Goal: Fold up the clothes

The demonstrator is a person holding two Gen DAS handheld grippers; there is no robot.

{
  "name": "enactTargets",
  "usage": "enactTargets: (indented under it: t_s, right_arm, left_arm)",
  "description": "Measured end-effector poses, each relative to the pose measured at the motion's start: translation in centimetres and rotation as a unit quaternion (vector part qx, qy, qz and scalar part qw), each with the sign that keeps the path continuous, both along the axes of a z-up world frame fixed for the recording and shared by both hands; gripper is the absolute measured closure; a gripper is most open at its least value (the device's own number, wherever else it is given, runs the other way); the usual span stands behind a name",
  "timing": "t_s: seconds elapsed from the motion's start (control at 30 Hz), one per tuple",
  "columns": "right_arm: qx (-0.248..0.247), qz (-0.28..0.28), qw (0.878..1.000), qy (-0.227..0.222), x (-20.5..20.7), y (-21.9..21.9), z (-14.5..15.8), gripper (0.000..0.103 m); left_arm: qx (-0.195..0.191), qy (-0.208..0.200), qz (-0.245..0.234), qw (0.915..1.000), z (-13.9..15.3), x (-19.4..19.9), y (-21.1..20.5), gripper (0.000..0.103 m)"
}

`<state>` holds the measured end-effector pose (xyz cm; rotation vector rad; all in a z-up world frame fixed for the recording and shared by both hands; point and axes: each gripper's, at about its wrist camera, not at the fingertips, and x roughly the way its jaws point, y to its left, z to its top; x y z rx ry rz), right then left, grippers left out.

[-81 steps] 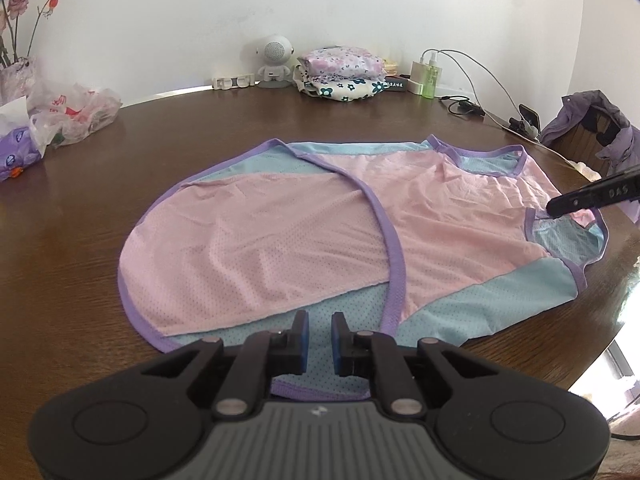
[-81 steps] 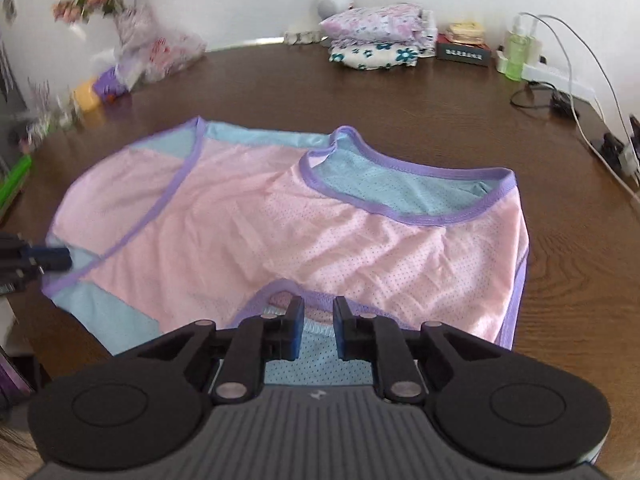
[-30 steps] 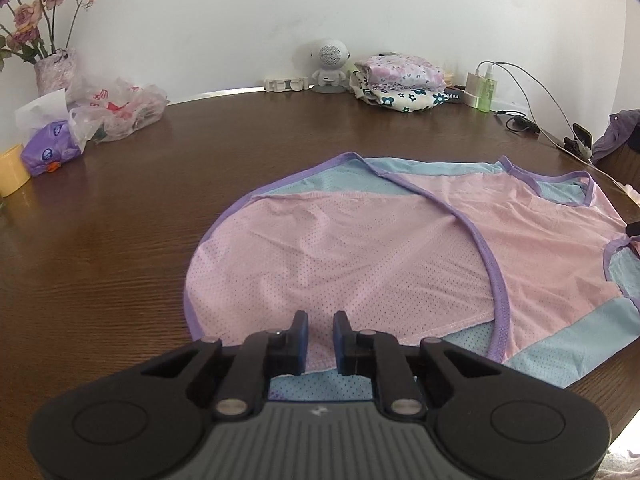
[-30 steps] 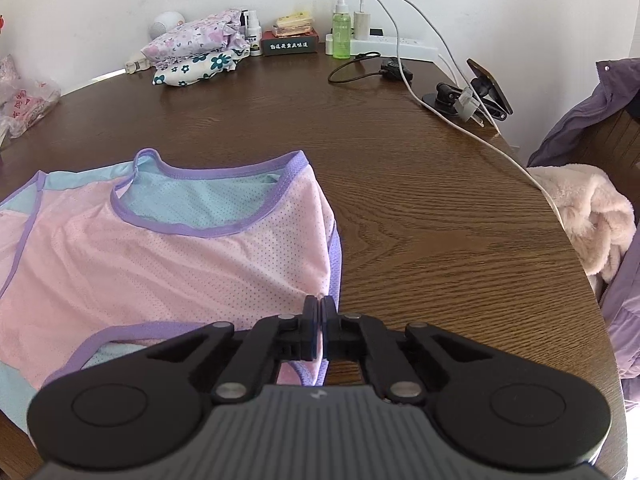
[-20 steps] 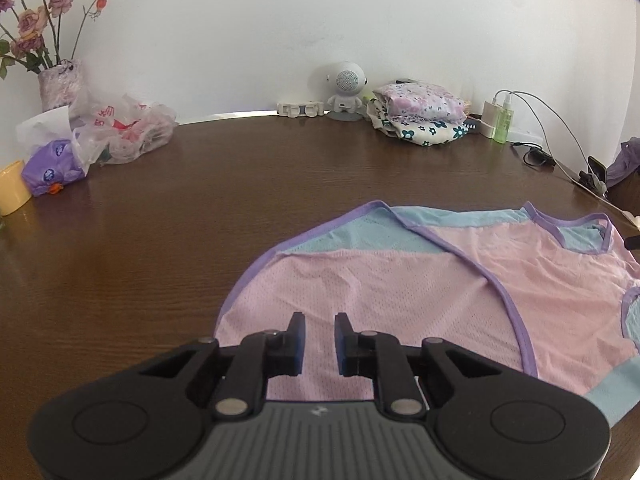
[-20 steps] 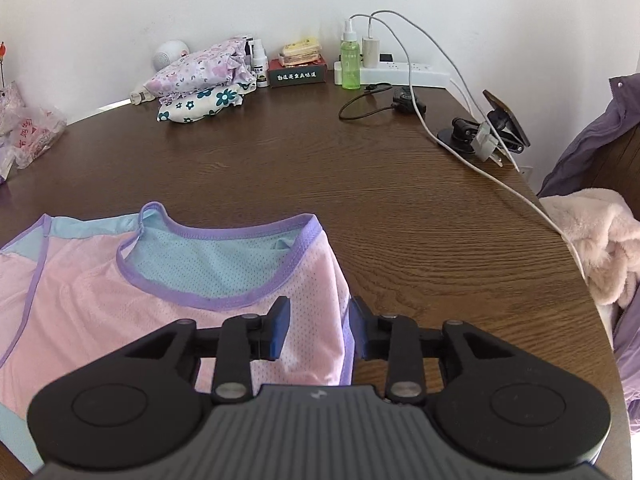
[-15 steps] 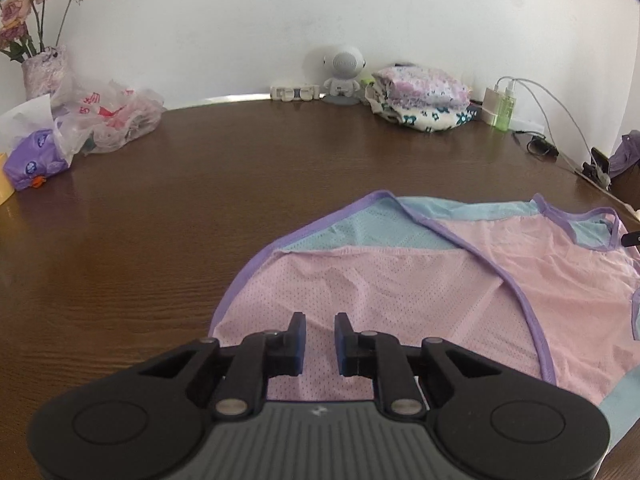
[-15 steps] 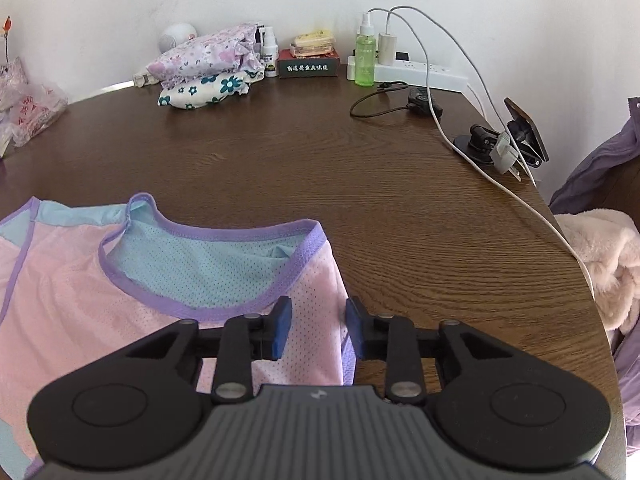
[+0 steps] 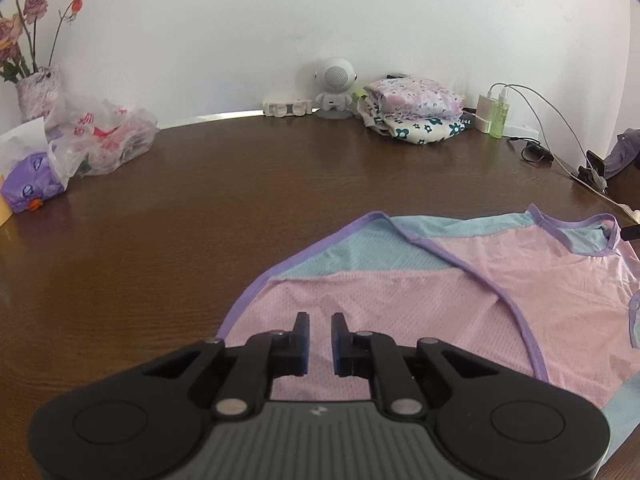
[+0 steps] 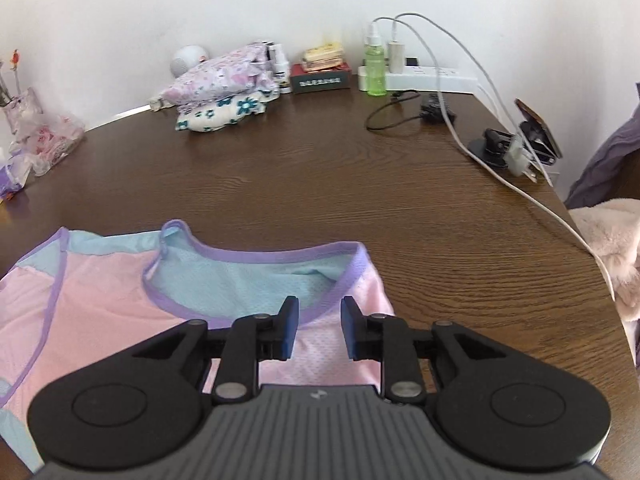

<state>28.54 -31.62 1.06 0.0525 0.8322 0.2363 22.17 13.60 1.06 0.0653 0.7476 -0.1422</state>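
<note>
A pink mesh garment (image 9: 440, 300) with light-blue panels and purple trim lies flat on the brown table (image 9: 240, 208), one side folded across the middle. My left gripper (image 9: 319, 338) hovers over its left pink part, the jaws a narrow gap apart with nothing between them. My right gripper (image 10: 319, 328) is over the garment (image 10: 100, 300) at its right corner by the purple neckline. Its jaws are opening and hold nothing; the cloth lies beneath them. A dark tip of the right gripper (image 9: 631, 233) shows at the left wrist view's right edge.
At the back stand a stack of folded floral clothes (image 10: 224, 96), a small white robot figure (image 9: 335, 80), a green bottle (image 10: 375, 66) and a power strip (image 10: 432, 76) with cables. A plastic bag (image 9: 100, 136) and flower vase (image 9: 38, 88) sit far left. A fluffy garment (image 10: 608, 232) hangs off the right edge.
The right jaws were shut on the garment's right edge a second ago and now stand apart, the cloth lying flat. The left gripper has moved left over the garment.
</note>
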Motion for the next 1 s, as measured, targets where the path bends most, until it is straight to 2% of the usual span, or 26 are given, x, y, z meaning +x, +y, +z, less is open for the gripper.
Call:
enactTargets:
  t_s: [0.17,0.33,0.43,0.5,0.63,0.7,0.77,0.9,1.0]
  right_arm:
    - [0.024,0.089,0.996,0.011,1.7,5.9,0.3,0.075]
    - [0.009,0.126,0.991,0.037,4.4,10.6,-0.9,0.076]
    - [0.007,0.122,0.991,0.057,5.4,11.0,-1.8,0.102]
    - [-0.009,0.109,0.993,0.055,5.9,10.6,-2.1,0.102]
    - [0.009,0.100,0.993,0.054,6.2,9.7,-2.2,0.101]
    - [0.021,0.097,0.994,0.052,6.0,9.6,-1.8,0.094]
    - [0.026,0.097,0.994,0.048,5.8,9.7,-1.5,0.083]
    - [0.003,0.107,0.994,0.036,5.4,10.7,-1.2,0.083]
    - [-0.019,0.105,0.994,0.036,5.2,10.9,-1.9,0.088]
  left_arm:
    - [0.016,0.011,-0.005,0.9998,-0.5,2.0,-0.7,0.093]
    - [0.012,0.022,0.002,0.9997,-1.7,2.5,0.0,0.091]
    - [0.007,0.022,0.002,0.9997,-1.7,2.5,0.3,0.091]
    - [0.008,0.019,0.000,0.9998,-1.7,2.3,0.3,0.091]
    - [0.008,0.012,-0.002,0.9999,-1.8,2.1,0.5,0.091]
    - [0.007,0.010,-0.002,0.9999,-1.8,2.0,0.5,0.091]
    - [0.005,0.009,-0.001,0.9999,-1.8,2.0,0.6,0.091]
    - [0.002,0.007,-0.001,1.0000,-1.9,1.9,0.7,0.091]
    - [0.001,0.006,0.000,1.0000,-1.8,1.9,0.6,0.091]
